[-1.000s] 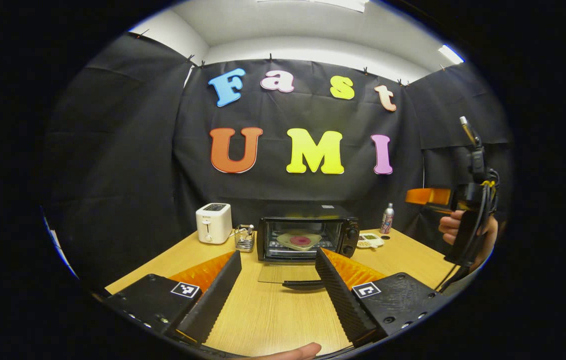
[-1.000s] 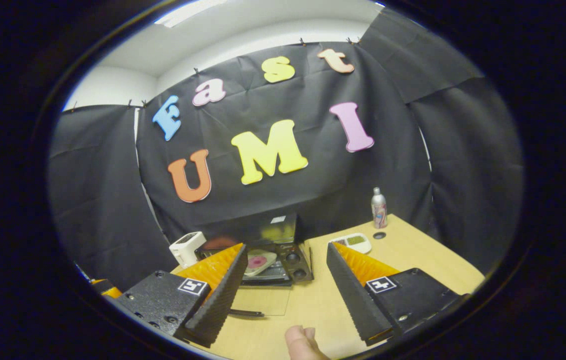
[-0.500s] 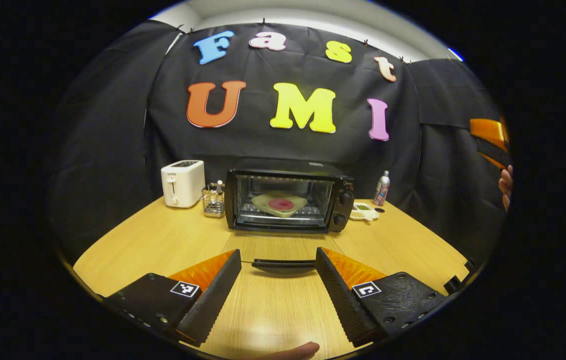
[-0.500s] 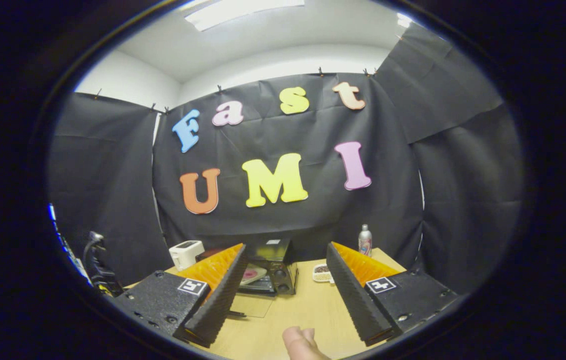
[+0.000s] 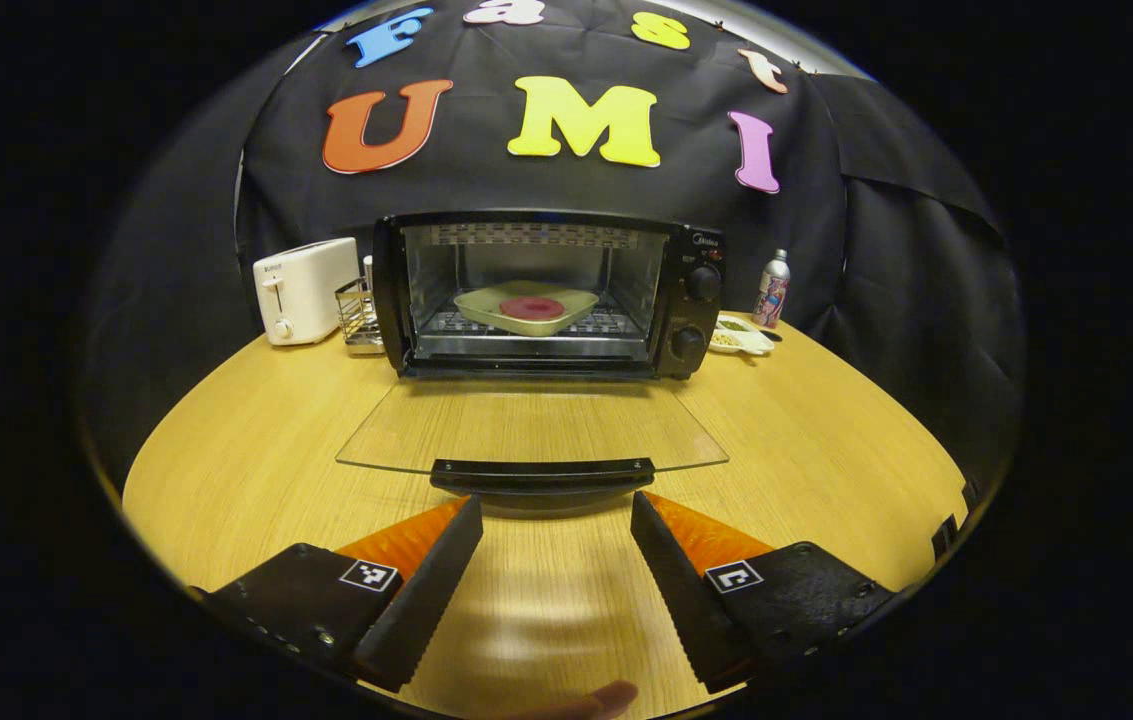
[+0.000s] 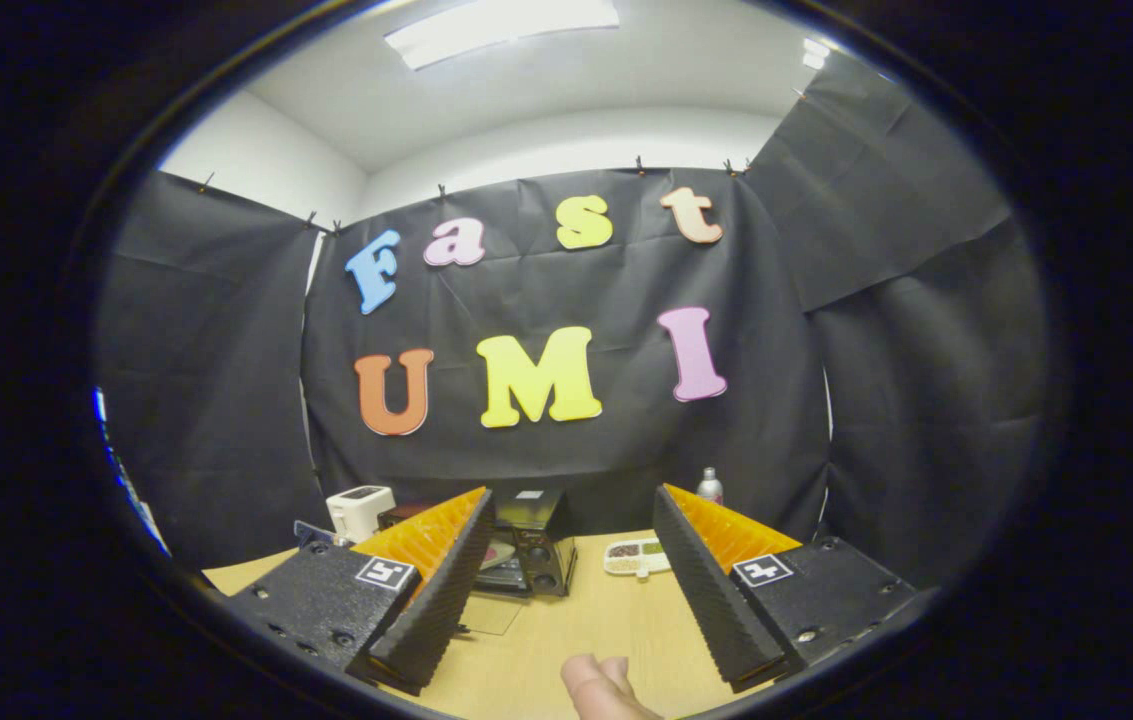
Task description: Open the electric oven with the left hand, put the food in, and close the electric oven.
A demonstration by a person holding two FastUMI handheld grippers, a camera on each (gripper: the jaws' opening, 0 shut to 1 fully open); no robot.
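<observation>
The black electric oven [image 5: 686, 300] stands at the back of the wooden table [image 5: 826, 440], its glass door [image 5: 526, 430] folded down flat. Inside, on the rack, rests a pale plate [image 5: 486, 305] with a round red piece of food [image 5: 532, 307]. The door's black handle [image 5: 541, 474] lies just ahead of my left gripper [image 5: 556, 510], which is open and holds nothing. In the right gripper view the oven [image 6: 536, 545] is small and far off. My right gripper [image 6: 574, 510] is open, empty, raised well back from the table.
A white toaster [image 5: 304, 288] and a small wire rack [image 5: 358, 312] stand left of the oven. A small white dish [image 5: 741, 338] of food bits and a metal bottle [image 5: 772, 288] are on its right. A fingertip [image 6: 596, 685] shows at the bottom edge.
My left gripper has moved forward and down toward the open oven door, so the handle is now close before its fingertips. The right gripper has pulled back and levelled out.
</observation>
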